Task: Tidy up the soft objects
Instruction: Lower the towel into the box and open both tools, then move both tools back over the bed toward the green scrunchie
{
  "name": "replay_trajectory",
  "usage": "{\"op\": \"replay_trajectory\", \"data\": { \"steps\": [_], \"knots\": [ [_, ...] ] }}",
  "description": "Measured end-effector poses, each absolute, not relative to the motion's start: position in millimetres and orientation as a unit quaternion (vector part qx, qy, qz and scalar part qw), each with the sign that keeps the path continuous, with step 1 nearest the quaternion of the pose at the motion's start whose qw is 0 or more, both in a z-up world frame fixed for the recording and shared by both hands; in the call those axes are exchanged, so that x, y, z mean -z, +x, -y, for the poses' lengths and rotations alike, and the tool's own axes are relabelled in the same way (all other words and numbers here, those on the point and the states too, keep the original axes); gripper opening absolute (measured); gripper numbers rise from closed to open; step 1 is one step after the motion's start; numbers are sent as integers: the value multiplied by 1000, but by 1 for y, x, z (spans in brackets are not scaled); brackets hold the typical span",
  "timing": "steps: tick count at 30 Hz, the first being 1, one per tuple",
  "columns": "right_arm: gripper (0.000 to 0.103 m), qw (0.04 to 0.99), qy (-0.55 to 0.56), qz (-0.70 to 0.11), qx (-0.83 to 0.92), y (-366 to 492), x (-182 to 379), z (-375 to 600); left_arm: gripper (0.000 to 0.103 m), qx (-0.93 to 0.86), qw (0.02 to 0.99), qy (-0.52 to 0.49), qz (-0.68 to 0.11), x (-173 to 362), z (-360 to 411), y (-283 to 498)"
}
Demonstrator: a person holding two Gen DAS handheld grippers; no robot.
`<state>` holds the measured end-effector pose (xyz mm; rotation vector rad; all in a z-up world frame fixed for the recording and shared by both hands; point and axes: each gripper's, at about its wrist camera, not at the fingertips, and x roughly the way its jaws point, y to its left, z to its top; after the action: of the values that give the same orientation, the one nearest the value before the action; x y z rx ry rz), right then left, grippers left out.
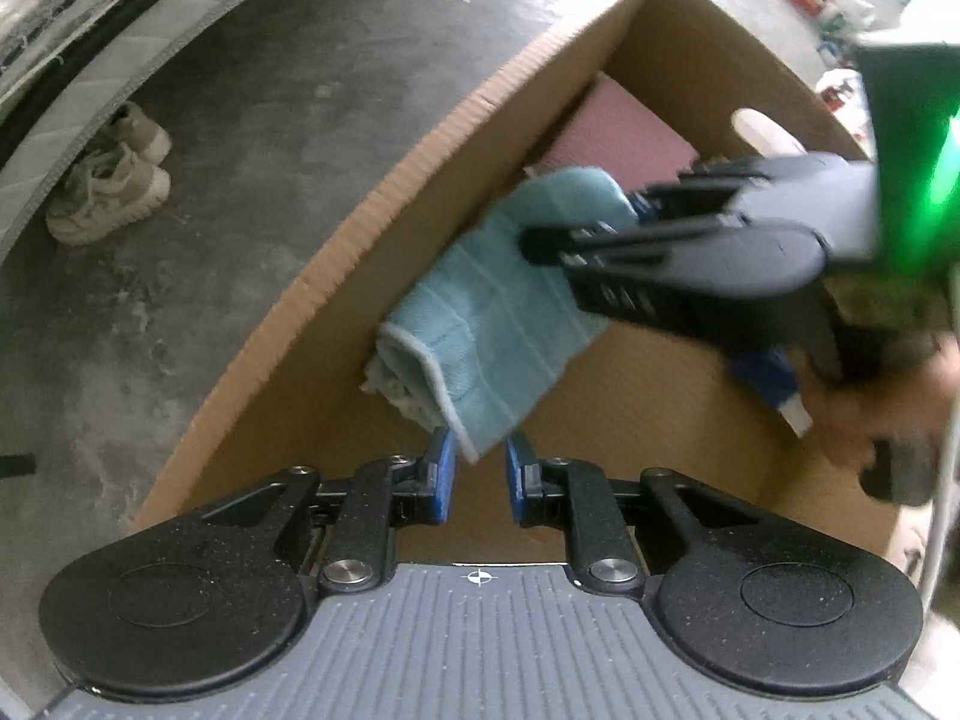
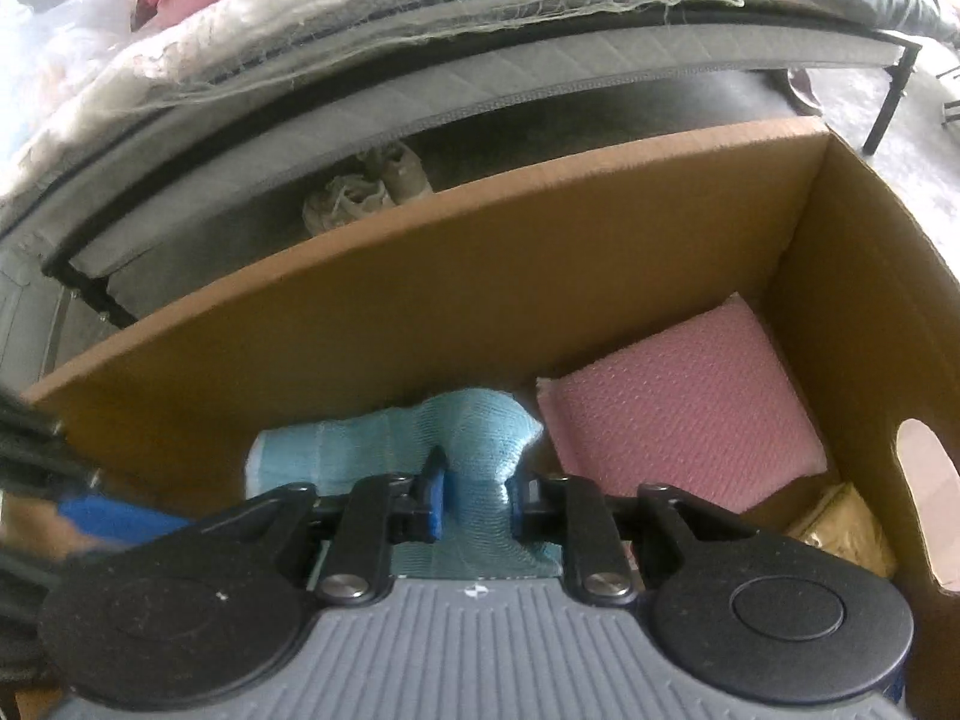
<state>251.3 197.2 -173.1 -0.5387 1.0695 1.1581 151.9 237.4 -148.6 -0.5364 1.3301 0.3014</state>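
Left claw [image 1: 478, 456] pinches a corner of the folded blue towel [image 1: 492, 312], blue pads [image 1: 441, 462] close together on its hem. Right claw [image 2: 474, 498] has the towel's other end bunched between its pads, clamped there. The towel hangs inside the cardboard box [image 2: 420, 300], along its long wall, beside a pink cloth [image 2: 678, 414] in the corner. Pale sneakers [image 1: 108, 180] sit on the floor beyond.
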Motion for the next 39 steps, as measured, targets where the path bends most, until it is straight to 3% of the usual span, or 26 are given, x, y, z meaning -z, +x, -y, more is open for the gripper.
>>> {"op": "replay_trajectory", "data": {
  "steps": [1,3,5,10,14,18,26,33,37,39],
  "knots": [
    [33,675,-232,-477,-512,253,172,-197,17,-131,745,-245,-607,148,-236,150],
    [59,687,-215,-474,-507,256,168,-195,17,-121,748,-246,-604,145,-234,147],
    [66,706,-183,-469,-499,260,158,-189,17,-112,751,-251,-600,143,-234,146],
    [63,754,-84,-469,-452,273,129,-161,17,-103,750,-254,-602,145,-235,150],
    [47,754,-4,-492,-436,274,115,-131,17,-94,756,-250,-598,143,-236,152],
    [36,721,0,-534,-441,268,136,-133,18,-83,758,-245,-599,141,-238,152],
    [35,692,-121,-546,-456,238,191,-187,25,-80,753,-227,-612,145,-242,147],
    [36,733,-61,-520,-434,228,136,-141,41,-74,762,-217,-605,134,-241,141],
    [43,762,-3,-509,-400,210,92,-87,56,-62,779,-207,-589,113,-231,138],
    [53,777,26,-502,-379,197,73,-56,60,-58,788,-199,-580,102,-223,135]
  ]
}}
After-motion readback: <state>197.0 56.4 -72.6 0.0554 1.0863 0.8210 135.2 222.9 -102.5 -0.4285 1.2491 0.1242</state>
